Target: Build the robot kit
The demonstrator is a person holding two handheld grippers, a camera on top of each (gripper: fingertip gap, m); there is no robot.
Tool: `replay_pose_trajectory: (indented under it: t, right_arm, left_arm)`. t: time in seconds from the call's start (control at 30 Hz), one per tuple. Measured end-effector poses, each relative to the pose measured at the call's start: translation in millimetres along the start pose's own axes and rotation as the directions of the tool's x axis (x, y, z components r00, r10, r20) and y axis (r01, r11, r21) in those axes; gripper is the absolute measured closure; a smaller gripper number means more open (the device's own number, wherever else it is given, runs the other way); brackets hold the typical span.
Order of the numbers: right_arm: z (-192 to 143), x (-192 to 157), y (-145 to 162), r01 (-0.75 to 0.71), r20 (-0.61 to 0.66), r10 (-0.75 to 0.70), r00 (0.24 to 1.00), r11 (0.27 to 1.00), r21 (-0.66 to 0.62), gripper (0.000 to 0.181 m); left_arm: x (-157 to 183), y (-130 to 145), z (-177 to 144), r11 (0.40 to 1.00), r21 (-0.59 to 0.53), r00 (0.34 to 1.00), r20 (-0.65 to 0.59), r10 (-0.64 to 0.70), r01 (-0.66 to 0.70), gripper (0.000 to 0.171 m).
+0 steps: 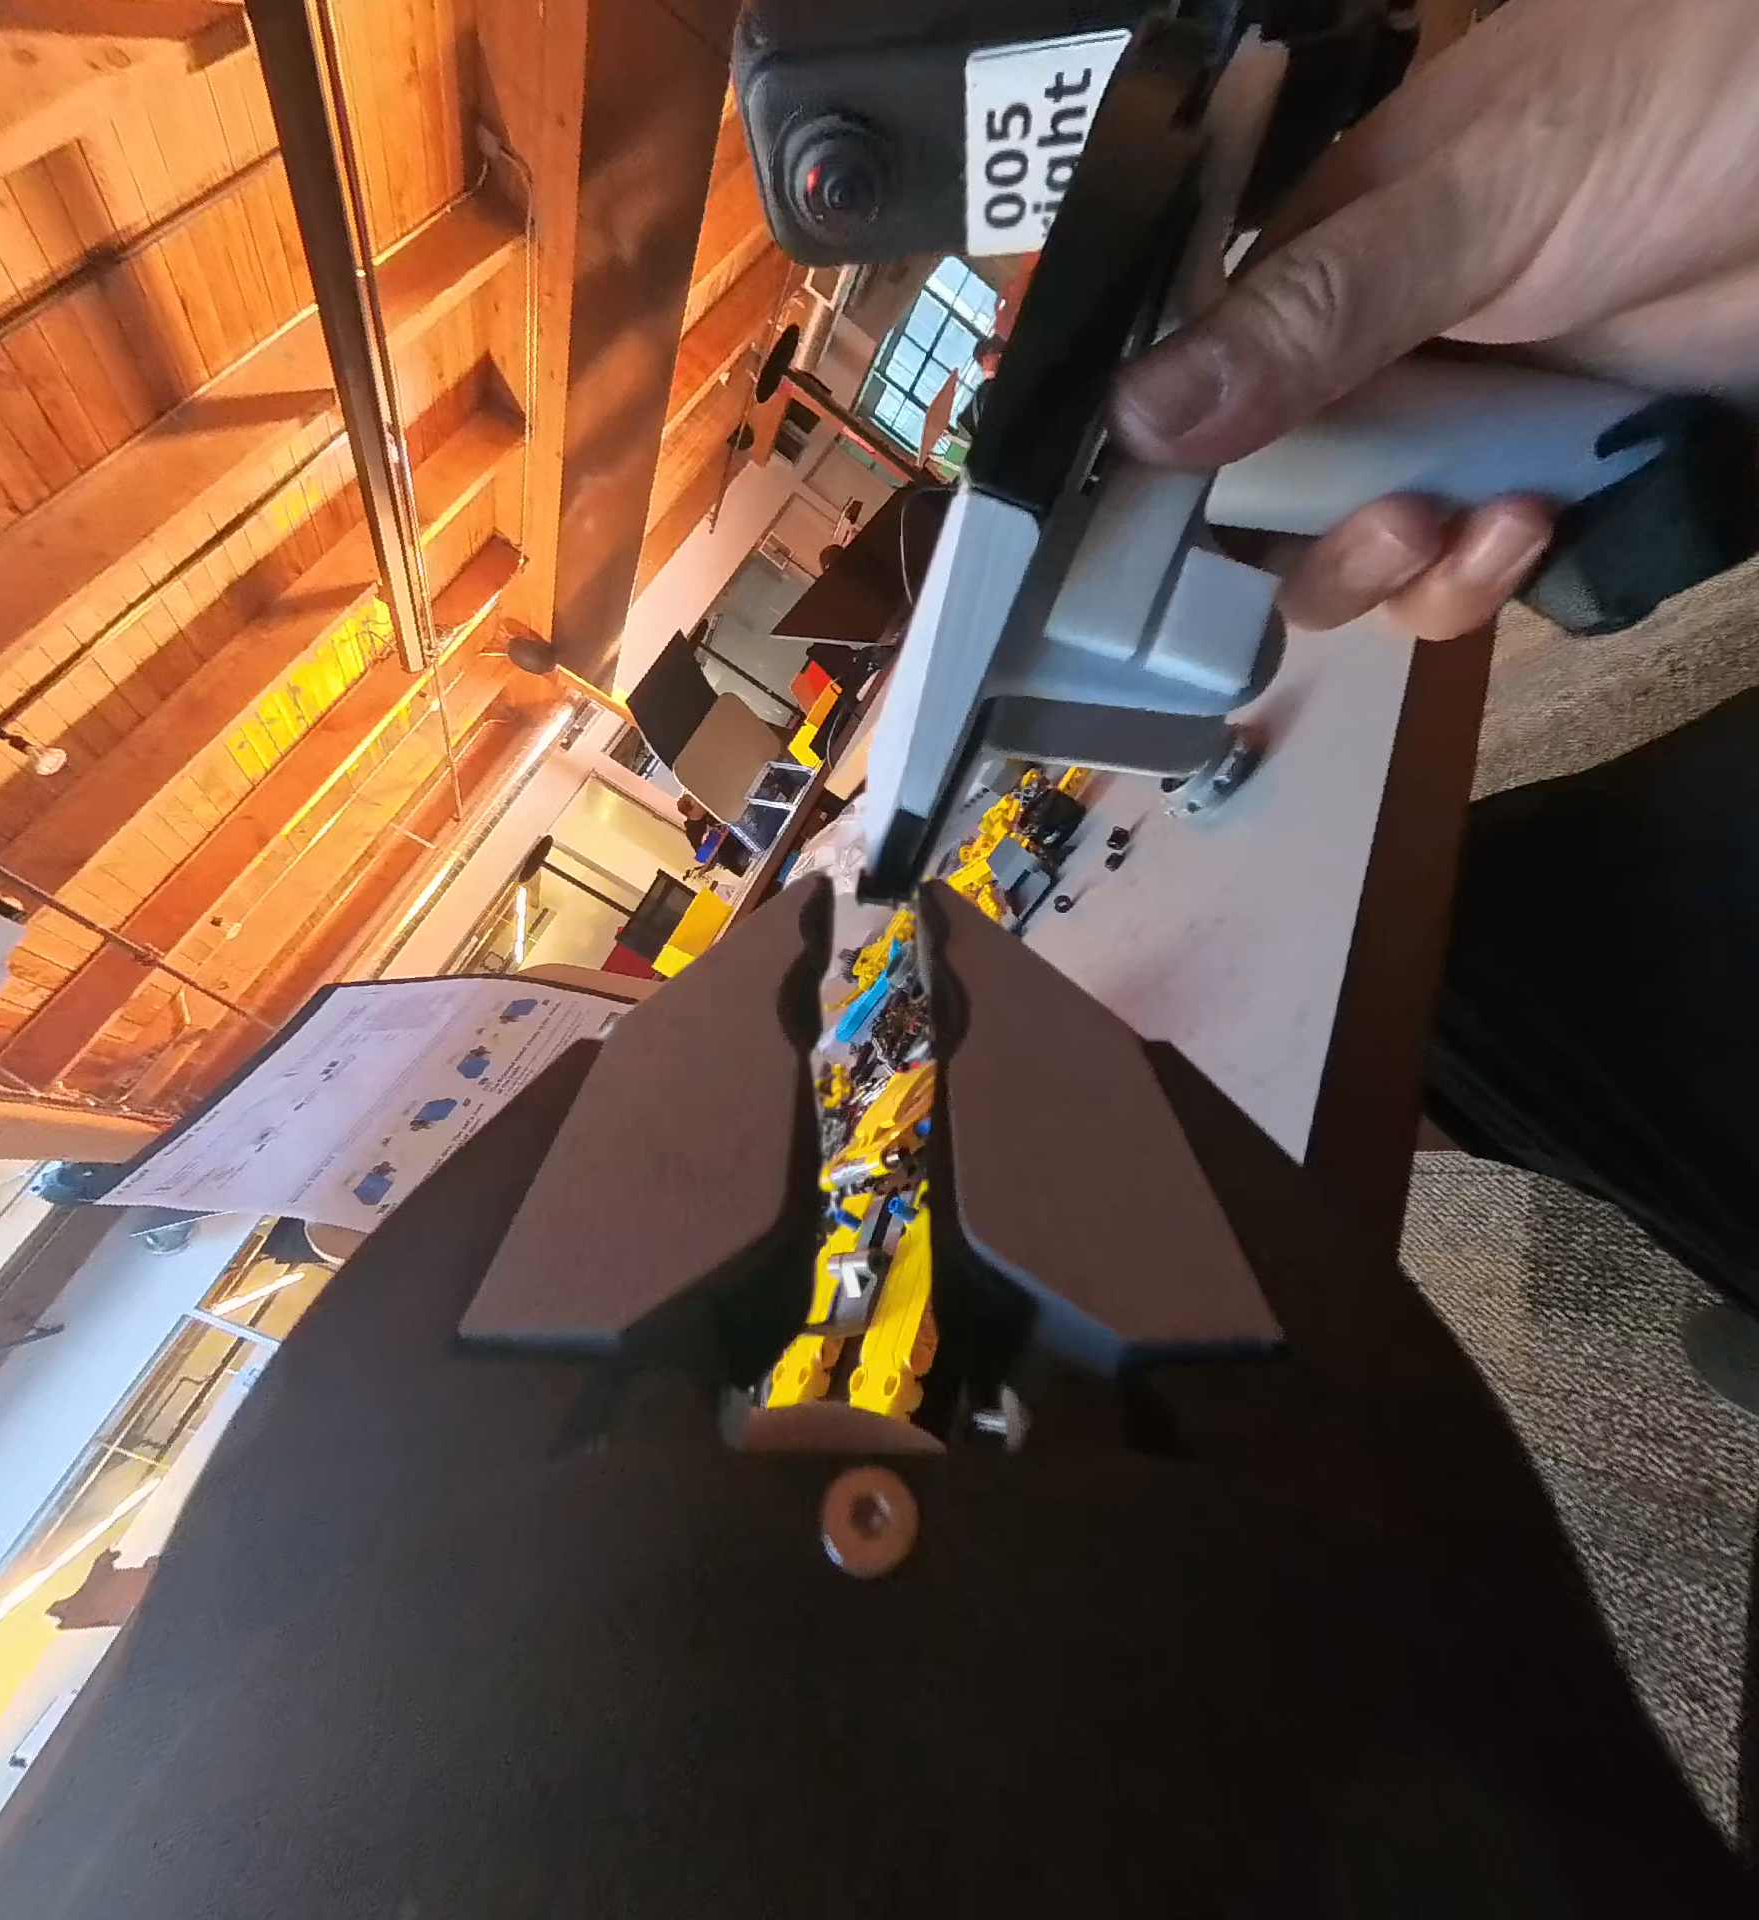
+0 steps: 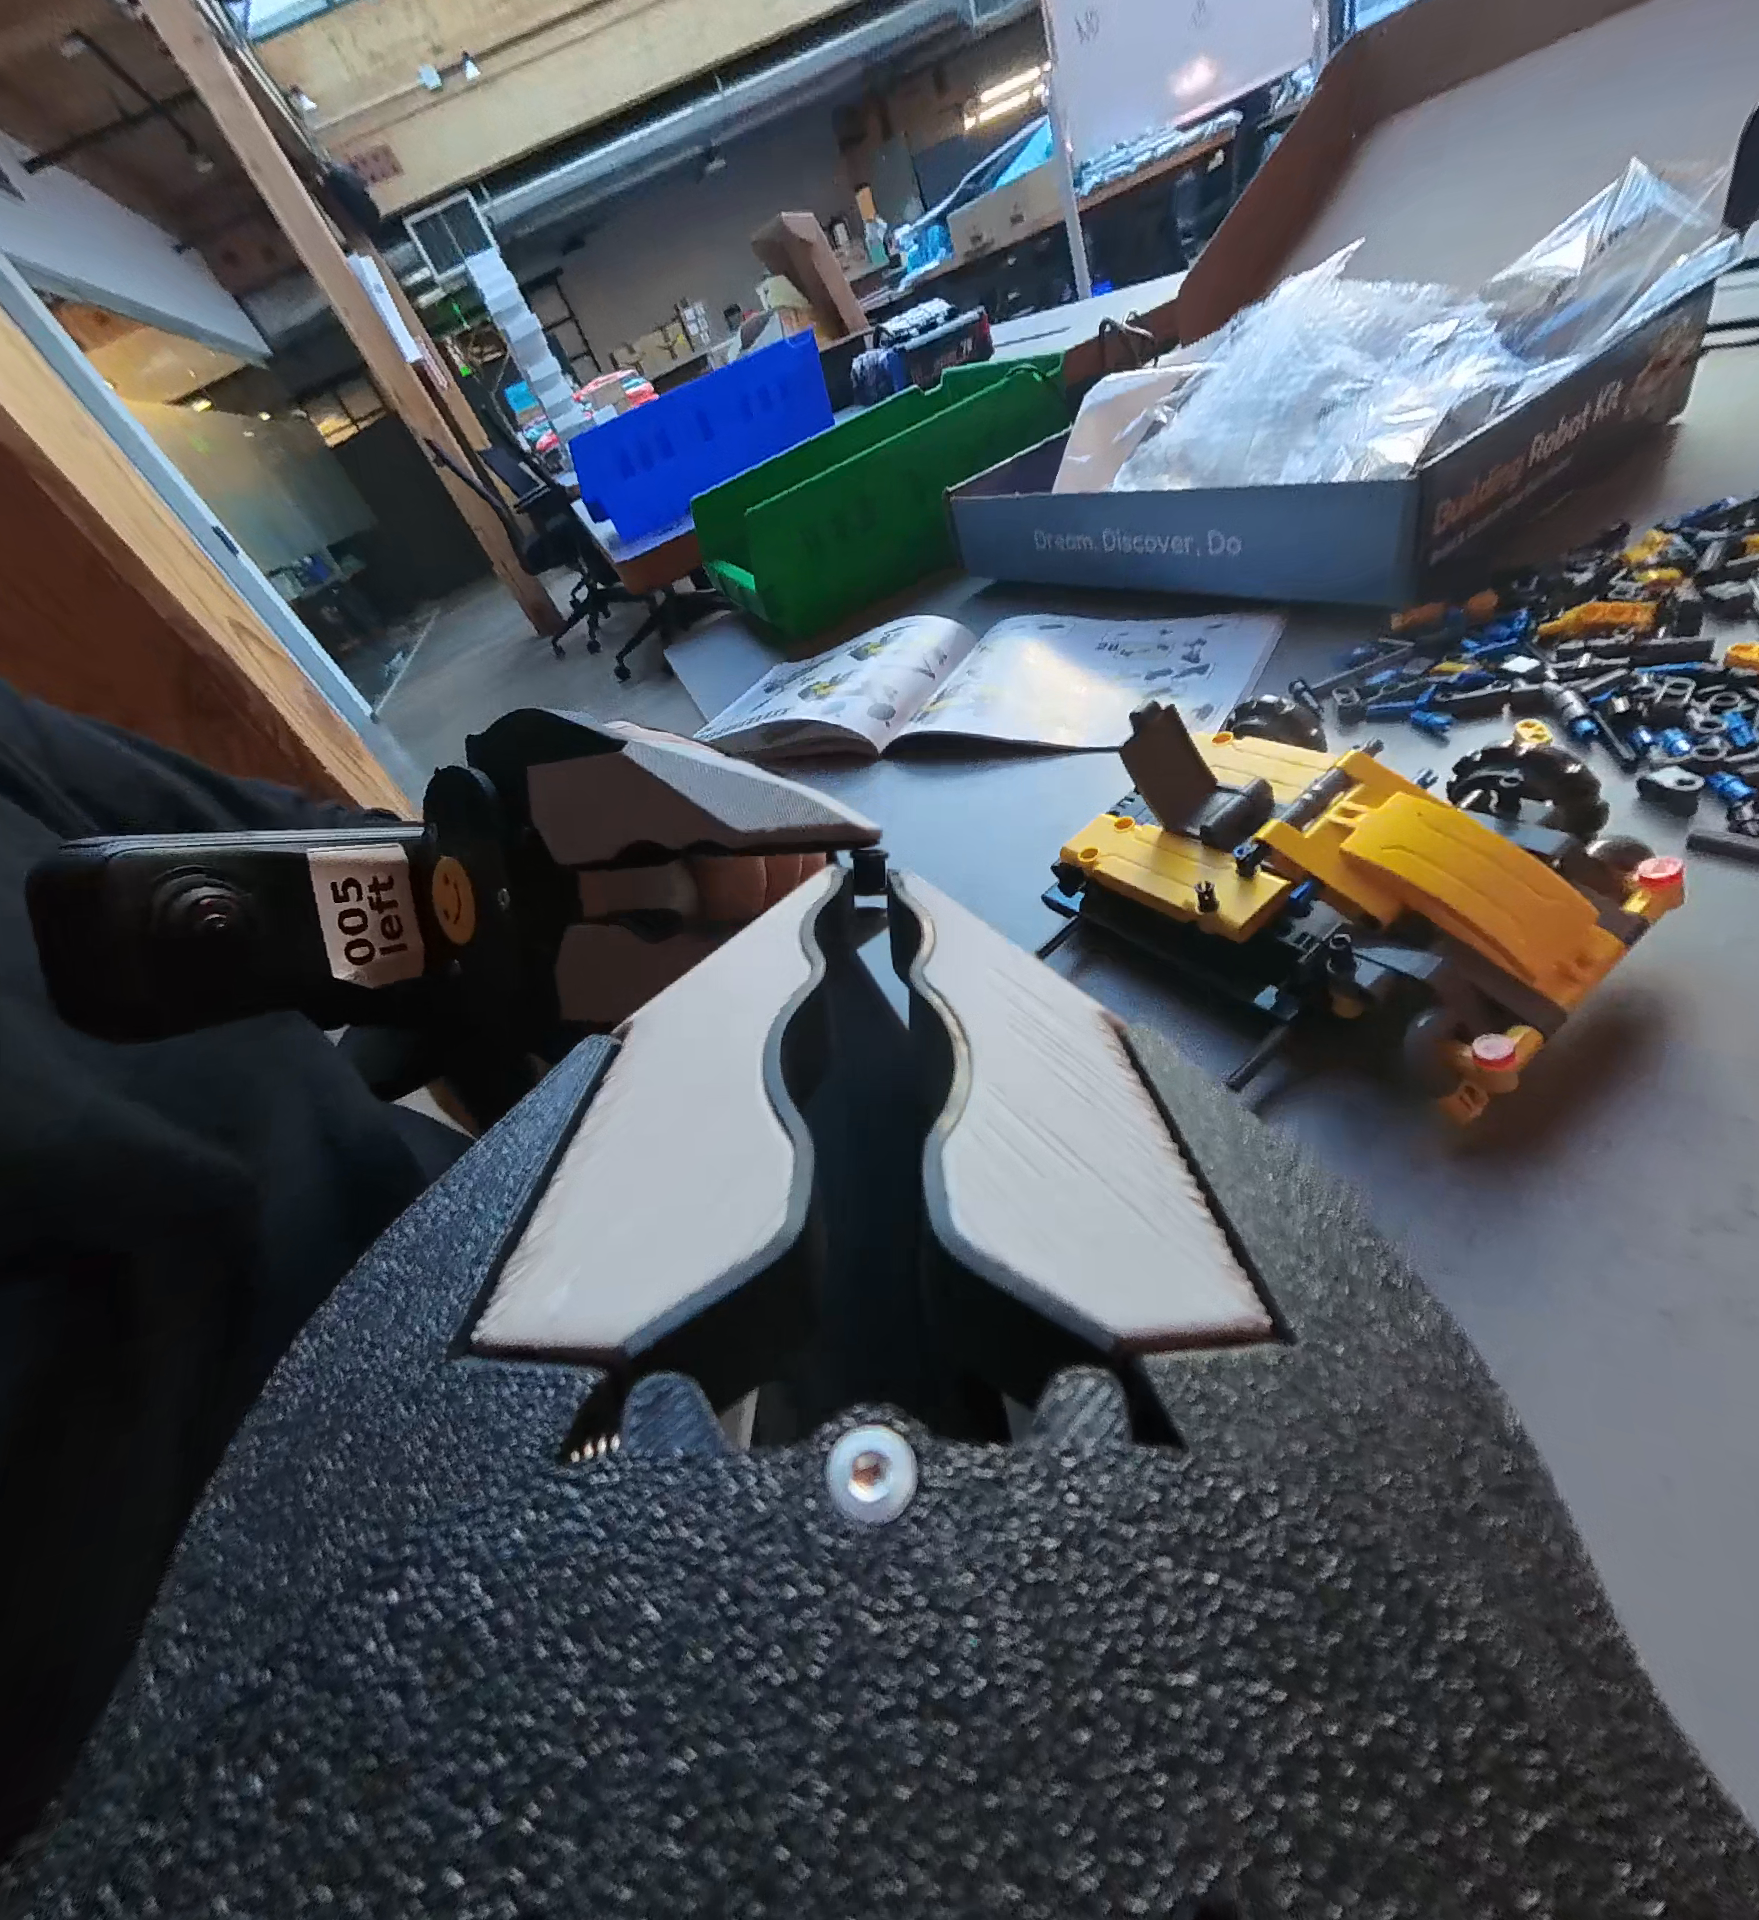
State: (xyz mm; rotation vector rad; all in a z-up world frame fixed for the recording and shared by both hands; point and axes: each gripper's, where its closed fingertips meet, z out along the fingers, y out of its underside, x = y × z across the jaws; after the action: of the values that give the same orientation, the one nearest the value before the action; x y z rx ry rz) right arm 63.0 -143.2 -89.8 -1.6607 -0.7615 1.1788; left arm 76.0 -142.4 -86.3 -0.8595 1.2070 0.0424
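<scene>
My right gripper (image 2: pixel 868 883) is shut on a small black pin (image 2: pixel 867 862) held at its fingertips above the grey table (image 2: pixel 1477 1299). My left gripper (image 1: pixel 877 909) has its jaws a narrow gap apart. Its tips meet the right gripper's tips (image 1: pixel 880 883), and whether it grips the pin is unclear. In the right wrist view the left gripper (image 2: pixel 859 836) comes in from the left and touches the pin from above. A part-built yellow and black brick vehicle (image 2: pixel 1374 873) lies on the table just right of the tips. It also shows between the left fingers (image 1: pixel 875 1288).
A pile of small black, blue and yellow parts (image 2: pixel 1633 665) covers the table at right. An open instruction booklet (image 2: pixel 1010 665) lies behind the vehicle. A blue-grey kit box (image 2: pixel 1218 540) holds plastic bags. Green (image 2: pixel 854 520) and blue (image 2: pixel 698 426) bins stand behind. A hand (image 1: pixel 1581 208) holds the right gripper. Both grippers' tips are close together, under 4 cm apart.
</scene>
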Motion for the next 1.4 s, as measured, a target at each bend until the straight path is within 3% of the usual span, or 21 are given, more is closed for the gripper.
replay_pose_trajectory:
  t: [0.23,0.5,1.4]
  right_arm:
    - [0.0,2.5,9.6,-0.086,0.029,0.088,0.996,0.994,-0.067,0.174]
    - [-5.6,-1.7,16.1,-0.083,0.042,0.091,0.995,0.983,-0.164,0.174]
    - [-11.5,-6.1,18.1,-0.158,0.107,0.180,0.978,0.970,-0.184,0.175]
  left_arm:
    - [9.2,2.2,-1.5,0.999,0.007,0.998,-0.046,0.040,-0.040,0.165]
    - [14.8,-2.4,-3.2,0.998,0.036,0.996,-0.067,0.053,-0.051,0.163]
    - [19.5,-7.5,-5.2,0.999,0.053,0.996,-0.091,0.000,0.005,0.168]
